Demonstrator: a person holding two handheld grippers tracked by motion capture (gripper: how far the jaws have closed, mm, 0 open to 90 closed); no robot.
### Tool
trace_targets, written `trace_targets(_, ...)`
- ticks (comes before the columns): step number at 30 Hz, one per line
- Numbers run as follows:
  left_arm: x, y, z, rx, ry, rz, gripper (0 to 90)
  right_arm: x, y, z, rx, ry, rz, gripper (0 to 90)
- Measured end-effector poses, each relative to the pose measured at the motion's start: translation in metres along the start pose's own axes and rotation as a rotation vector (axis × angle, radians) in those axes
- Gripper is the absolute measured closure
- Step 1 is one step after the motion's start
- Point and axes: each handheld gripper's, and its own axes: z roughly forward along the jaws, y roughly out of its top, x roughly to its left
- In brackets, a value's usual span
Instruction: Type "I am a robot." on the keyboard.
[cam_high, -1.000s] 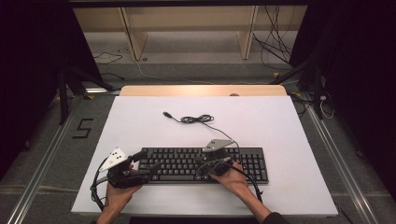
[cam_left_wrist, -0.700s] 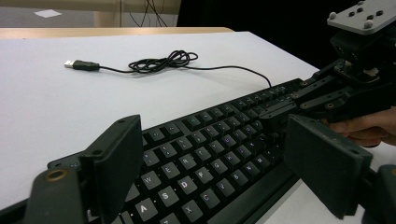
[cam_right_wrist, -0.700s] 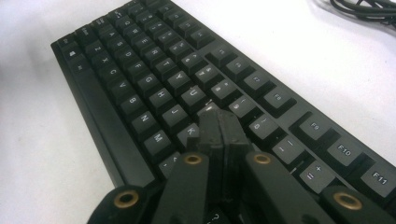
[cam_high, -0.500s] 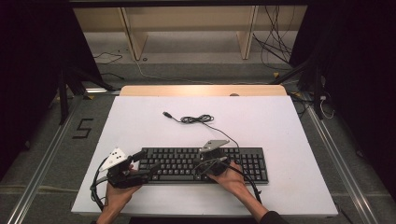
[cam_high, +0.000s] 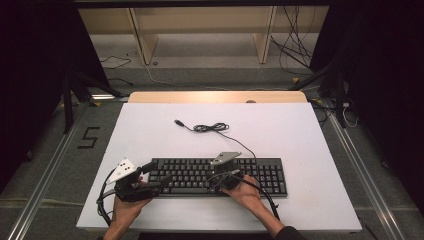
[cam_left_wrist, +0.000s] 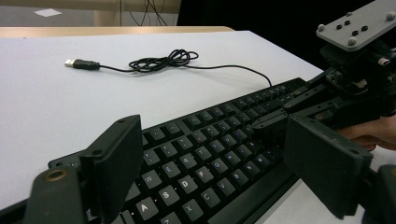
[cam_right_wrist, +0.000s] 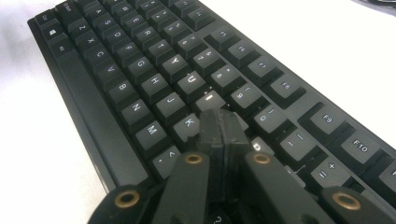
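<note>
1. Judging by its look, your keyboard (cam_high: 217, 176) is a stiff, flat slab, probably light to middling in weight, lying in the lower middle of the high view on the white table (cam_high: 300, 130); it should slide readily on that smooth top
2. Your left gripper (cam_high: 151, 179) sits at the keyboard's left end with its jaws spread wide, holding nothing; in the left gripper view they straddle the lower-left keys
3. Your right gripper (cam_right_wrist: 223, 133) has its jaws pressed together with nothing between them, the tip down among the keys near K and the comma in the lower centre of its own view
4. Take hold of the casing edge or an end if you mean to move it, not the keycaps, which may pop off
5. Mind the thin cable (cam_high: 212, 128), coiled loosely at upper centre with its USB plug (cam_left_wrist: 83, 64) lying free; it is limp and will trail, and may snag
</note>
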Motion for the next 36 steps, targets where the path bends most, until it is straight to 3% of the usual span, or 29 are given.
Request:
trace_targets(5,0.001,0.000,0.000,0.002,0.003,0.000,19.5,-0.002,0.000,-0.001,-0.009,0.014,0.024,90.0)
trace_targets(10,0.003,0.000,0.000,0.007,0.006,-0.005,19.5,-0.002,0.002,-0.007,-0.057,0.028,0.038,88.2)
trace_targets(19,0.006,0.000,0.000,0.025,0.023,-0.008,19.7,-0.008,0.004,-0.024,-0.150,0.031,0.078,65.2)
trace_targets(25,0.011,0.000,0.000,0.044,0.044,-0.022,21.0,-0.009,0.005,-0.031,-0.191,0.025,0.095,43.3)
trace_targets(31,0.021,-0.001,-0.002,0.073,0.077,-0.053,28.4,-0.008,0.005,-0.040,-0.222,0.014,0.095,35.1)
trace_targets(36,0.029,-0.002,-0.005,0.100,0.109,-0.077,42.7,-0.006,0.004,-0.045,-0.243,0.017,0.093,32.4)
